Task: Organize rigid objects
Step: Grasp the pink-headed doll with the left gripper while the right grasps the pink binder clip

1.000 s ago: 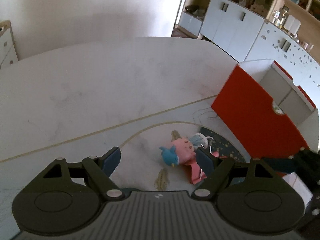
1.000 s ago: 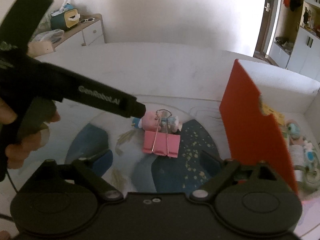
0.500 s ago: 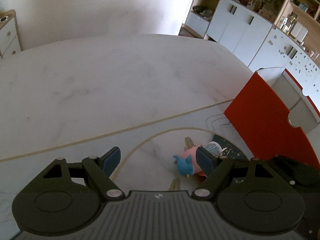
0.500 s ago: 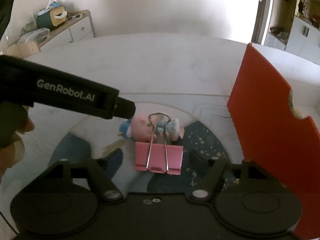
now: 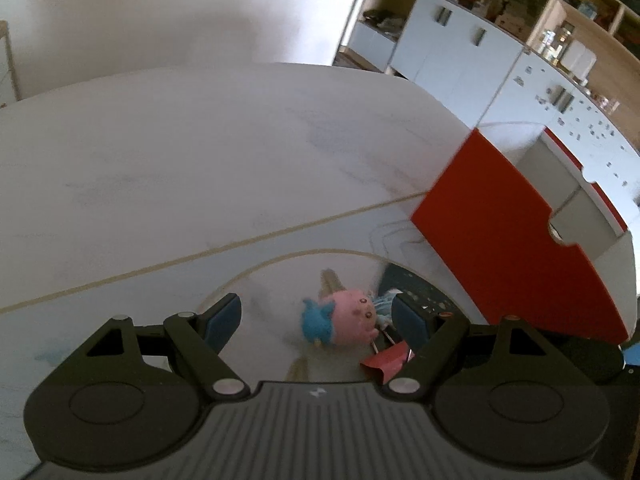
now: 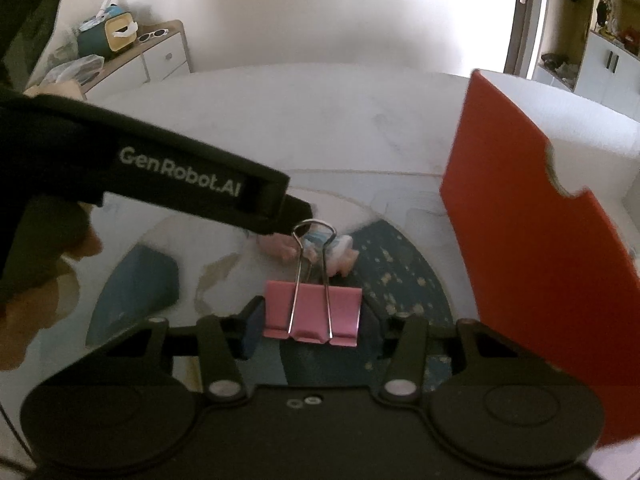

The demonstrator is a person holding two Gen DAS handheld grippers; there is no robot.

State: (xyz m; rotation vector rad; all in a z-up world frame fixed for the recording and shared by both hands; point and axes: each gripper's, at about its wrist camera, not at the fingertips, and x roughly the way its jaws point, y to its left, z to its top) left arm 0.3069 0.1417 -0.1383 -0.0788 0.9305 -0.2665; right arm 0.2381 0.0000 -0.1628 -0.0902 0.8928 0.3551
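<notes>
A pink binder clip [image 6: 312, 314] lies on a blue-patterned mat [image 6: 404, 268], its wire handles pointing away from me. My right gripper [image 6: 312, 328] is closing its jaws, and both pads touch the ends of the clip. Just beyond the clip lies a small pink and blue toy figure [image 5: 348, 322]. My left gripper [image 5: 314, 314] is open, hovering low with the toy between its fingertips and not touching it. In the right wrist view its black body [image 6: 180, 172] reaches in from the left, held by a hand [image 6: 44, 264]. The clip's edge [image 5: 386, 362] shows beside the left gripper's right finger.
A red-sided open box [image 6: 540, 240] stands upright close on the right, with white compartments [image 5: 576, 200] behind the red wall. The white marble table [image 5: 200, 168] stretches away to the left and back. Cabinets and shelves line the far wall.
My right gripper has come down over the binder clip and narrowed its jaws until the pads meet it. The left gripper has shifted slightly, so the toy now sits between its fingers.
</notes>
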